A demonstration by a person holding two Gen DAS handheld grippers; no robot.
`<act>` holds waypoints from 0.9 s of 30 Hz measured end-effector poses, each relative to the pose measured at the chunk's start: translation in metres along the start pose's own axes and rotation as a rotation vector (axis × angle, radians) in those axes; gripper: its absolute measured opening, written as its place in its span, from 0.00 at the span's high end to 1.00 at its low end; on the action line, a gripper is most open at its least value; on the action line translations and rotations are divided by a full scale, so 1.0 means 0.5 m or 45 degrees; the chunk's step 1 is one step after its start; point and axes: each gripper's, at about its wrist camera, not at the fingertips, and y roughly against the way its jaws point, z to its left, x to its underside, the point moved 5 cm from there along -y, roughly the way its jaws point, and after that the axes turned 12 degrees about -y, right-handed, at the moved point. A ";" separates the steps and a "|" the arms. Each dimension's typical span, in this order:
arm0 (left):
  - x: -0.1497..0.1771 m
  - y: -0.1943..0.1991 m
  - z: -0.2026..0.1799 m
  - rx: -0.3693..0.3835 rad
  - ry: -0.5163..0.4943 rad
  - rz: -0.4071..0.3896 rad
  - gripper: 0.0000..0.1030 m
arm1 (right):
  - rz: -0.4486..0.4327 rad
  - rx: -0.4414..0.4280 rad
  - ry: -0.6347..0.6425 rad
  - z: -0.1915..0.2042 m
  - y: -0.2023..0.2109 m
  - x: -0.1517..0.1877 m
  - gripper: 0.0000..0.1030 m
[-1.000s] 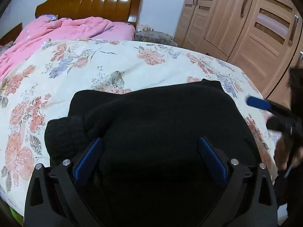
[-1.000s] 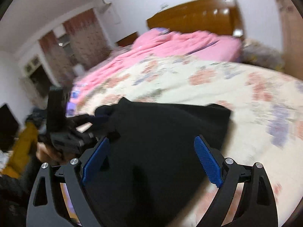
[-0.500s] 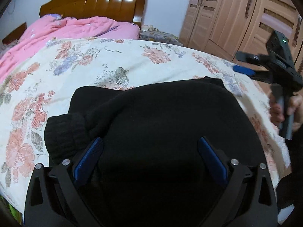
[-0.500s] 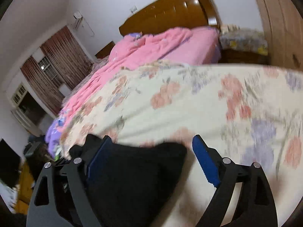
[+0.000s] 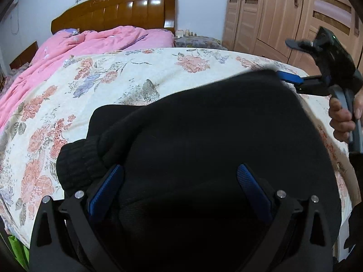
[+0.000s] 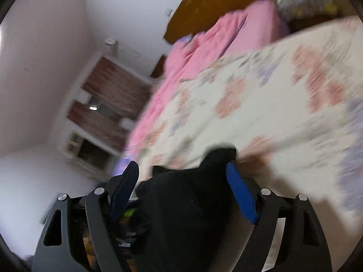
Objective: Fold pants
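We are working over a bed with a floral bedspread (image 5: 140,72), and the black pants (image 5: 204,140) are lying bunched in the lower middle of the left wrist view, one ribbed cuff (image 5: 79,165) slumping off at the lower left. Our left tongs (image 5: 179,190) are standing wide over the dark cloth, blue pads well apart and clamping nothing that we can make out. Our right tongs (image 6: 186,188) are also standing wide, though their jaws have just been closing a little, with a far corner of the pants between the pads but not yet pinched; in the left wrist view they are coming in from the upper right (image 5: 292,78), a hand (image 5: 344,115) gripping the handle.

We are judging the risks from here. The right wrist view is blurred, so the tongs may be closing on a single layer, or catching the bedspread along with the pants. With the left tongs gripping nothing, a pull on that corner could be dragging the whole heap across the bed instead of spreading it flat, and the thick cuff could be sliding out of line and spoiling the fold.
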 end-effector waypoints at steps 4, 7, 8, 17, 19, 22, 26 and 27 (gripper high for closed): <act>0.001 0.000 0.001 -0.001 0.002 -0.002 0.03 | 0.070 0.089 -0.058 -0.058 0.002 0.027 0.41; 0.001 0.001 0.001 0.000 0.005 -0.004 0.03 | 0.151 0.083 -0.045 -0.063 -0.018 0.040 0.66; 0.002 0.001 0.001 -0.001 0.004 -0.003 0.03 | 0.166 0.089 -0.023 -0.058 -0.029 0.044 0.74; 0.006 0.002 0.003 -0.009 0.007 -0.003 0.03 | 0.024 0.238 0.160 -0.017 -0.025 0.009 0.94; 0.006 0.003 0.003 -0.007 0.008 -0.007 0.03 | 0.025 0.242 0.133 -0.022 -0.029 0.008 0.92; 0.006 0.003 0.002 -0.006 0.013 -0.013 0.03 | -0.022 0.388 0.139 -0.002 -0.009 0.014 0.84; 0.005 0.003 0.002 -0.004 0.014 -0.013 0.03 | -0.014 0.376 0.209 0.028 -0.012 0.041 0.26; 0.005 0.003 0.001 -0.003 0.015 -0.014 0.03 | -0.009 0.371 0.214 0.030 -0.016 0.047 0.08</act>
